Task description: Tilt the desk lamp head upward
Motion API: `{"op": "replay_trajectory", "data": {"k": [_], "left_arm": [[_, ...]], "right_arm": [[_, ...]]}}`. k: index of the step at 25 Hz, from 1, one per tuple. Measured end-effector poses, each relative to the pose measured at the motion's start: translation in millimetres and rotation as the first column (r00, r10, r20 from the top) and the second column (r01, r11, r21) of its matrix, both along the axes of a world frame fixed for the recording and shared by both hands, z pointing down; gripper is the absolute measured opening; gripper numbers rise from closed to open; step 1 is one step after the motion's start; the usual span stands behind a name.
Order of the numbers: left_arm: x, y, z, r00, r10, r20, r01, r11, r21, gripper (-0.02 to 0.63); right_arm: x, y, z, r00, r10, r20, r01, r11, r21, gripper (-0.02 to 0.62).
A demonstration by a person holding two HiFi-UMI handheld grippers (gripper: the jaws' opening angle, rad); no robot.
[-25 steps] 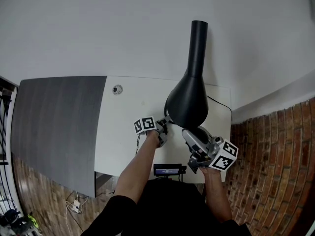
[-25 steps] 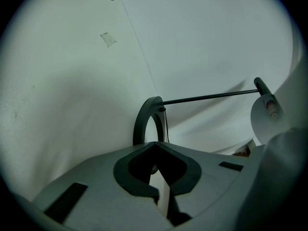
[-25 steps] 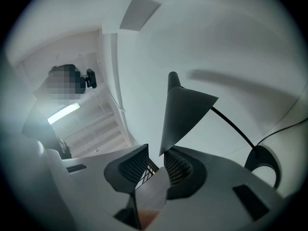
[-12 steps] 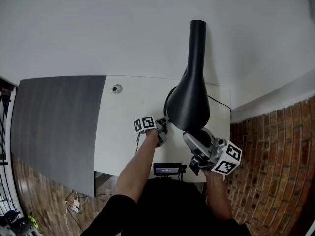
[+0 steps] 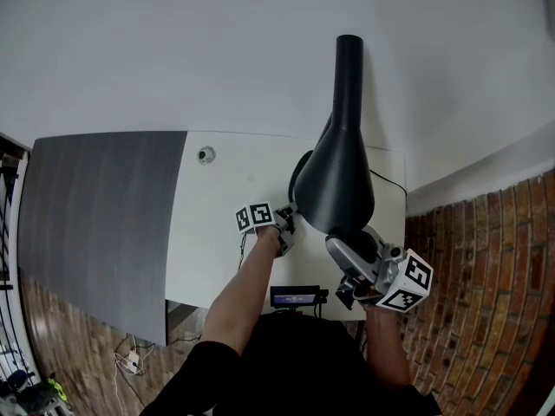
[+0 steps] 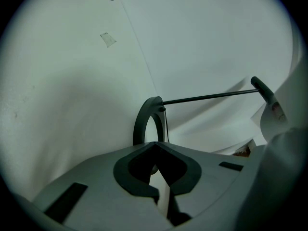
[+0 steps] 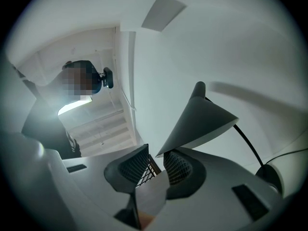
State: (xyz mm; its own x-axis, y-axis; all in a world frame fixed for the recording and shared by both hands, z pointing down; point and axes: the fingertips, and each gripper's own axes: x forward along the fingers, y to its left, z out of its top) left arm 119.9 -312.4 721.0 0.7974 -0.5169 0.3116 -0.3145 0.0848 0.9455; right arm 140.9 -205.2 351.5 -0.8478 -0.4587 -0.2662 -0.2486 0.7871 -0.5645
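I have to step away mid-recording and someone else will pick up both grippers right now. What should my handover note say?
Left gripper: jaws nearly together, apparently pinching the lamp's ring base, which sits on the white desk.
Right gripper: jaws apart, with the lower rim of the black shade at their mouth, not clamped.
Done: both grippers are in place at the lamp.
Left: keep the base steady and raise the shade rim so the head tilts upward. How far it is already tilted can't be told.
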Motion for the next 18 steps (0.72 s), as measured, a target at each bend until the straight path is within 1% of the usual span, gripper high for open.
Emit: {"op": "replay_trajectory", "data": {"k": [18], "left_arm": [[2, 0, 2, 1.0, 0.004, -0.003, -0.004, 1.0, -0.007, 0.012]], "right_arm": [[-1, 4, -38, 1.0, 0.014, -0.014, -0.013, 0.996, 0.086, 0.103]]}}
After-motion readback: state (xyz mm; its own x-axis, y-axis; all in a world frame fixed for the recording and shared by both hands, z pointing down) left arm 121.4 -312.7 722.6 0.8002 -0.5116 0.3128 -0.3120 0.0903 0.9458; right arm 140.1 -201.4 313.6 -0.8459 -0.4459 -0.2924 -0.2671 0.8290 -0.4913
